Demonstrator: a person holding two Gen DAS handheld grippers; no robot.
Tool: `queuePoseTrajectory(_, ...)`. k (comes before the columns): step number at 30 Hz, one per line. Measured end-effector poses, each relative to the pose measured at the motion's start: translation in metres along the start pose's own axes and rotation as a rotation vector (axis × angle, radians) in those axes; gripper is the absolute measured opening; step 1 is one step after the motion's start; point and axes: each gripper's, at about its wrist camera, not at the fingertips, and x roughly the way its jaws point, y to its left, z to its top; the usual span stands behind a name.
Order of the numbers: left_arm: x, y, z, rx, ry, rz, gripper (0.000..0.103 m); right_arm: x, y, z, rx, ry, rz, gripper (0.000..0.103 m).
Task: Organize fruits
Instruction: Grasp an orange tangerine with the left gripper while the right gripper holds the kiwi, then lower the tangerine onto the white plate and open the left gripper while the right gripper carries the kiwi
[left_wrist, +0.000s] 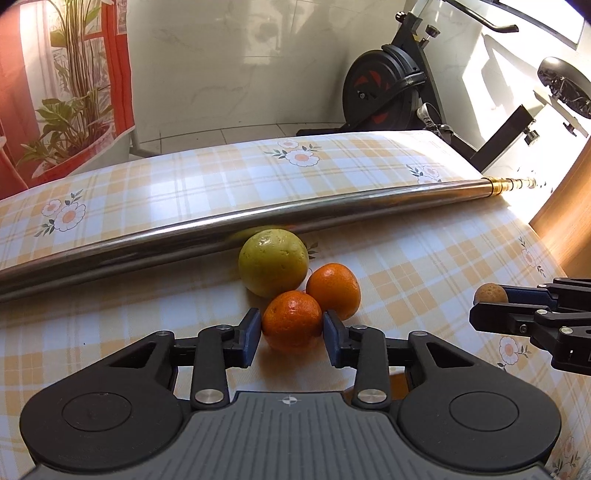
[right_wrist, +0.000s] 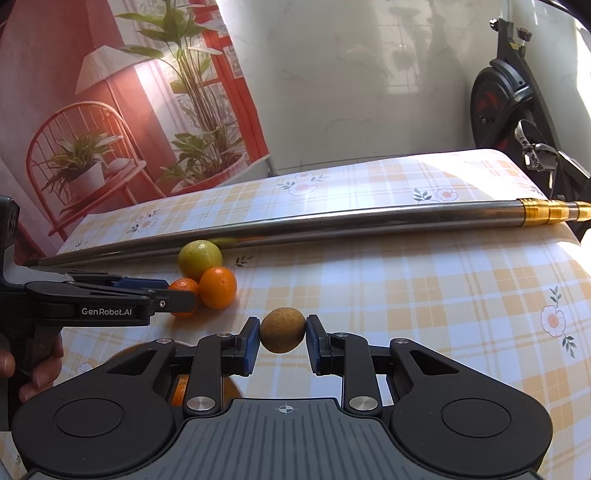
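Note:
Three fruits huddle against a metal pole on the checked tablecloth: a green fruit (left_wrist: 273, 266), an orange (left_wrist: 334, 290) to its right, and a nearer orange (left_wrist: 291, 319). My left gripper (left_wrist: 291, 326) has both blue pads against the sides of the nearer orange, which sits on the cloth. From the right wrist view the left gripper (right_wrist: 177, 295) reaches in from the left, half covering that orange (right_wrist: 183, 286). My right gripper (right_wrist: 282, 334) is shut on a small brown round fruit (right_wrist: 282, 335) held above the cloth. The right gripper (left_wrist: 484, 299) also shows at the left view's right edge.
A long steel pole (left_wrist: 258, 221) with a brass tip lies across the table (left_wrist: 424, 258) behind the fruits. An exercise bike (left_wrist: 388, 88) stands beyond the far edge. Another orange thing (right_wrist: 181, 391) peeks from under my right gripper. A hand (right_wrist: 37, 369) holds the left gripper's handle.

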Motion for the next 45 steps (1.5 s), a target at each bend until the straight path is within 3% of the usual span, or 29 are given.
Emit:
queuePoseTrajectory(11,-0.045,-0.01,-0.007,0.006,-0.044,-0.066,0.037,-0.009,0.007,-0.001,-0.013,-0.01,0.018,0.025)
queuePoseTrajectory(23,-0.091,-0.031,-0.04,0.081,-0.051,-0.099,0.037,-0.038,0.031,-0.01,-0.051,-0.03,0.049,0.024)
queuePoseTrajectory(38,-0.061,-0.05,-0.039,0.203,0.009,-0.062,0.037,-0.054,0.029,-0.021,-0.037,-0.032,0.035,0.025)
queuePoseTrajectory(45,-0.052,-0.047,-0.038,0.207,0.039,-0.063,0.038,-0.053,0.026,-0.023,-0.026,-0.024,0.035,0.025)
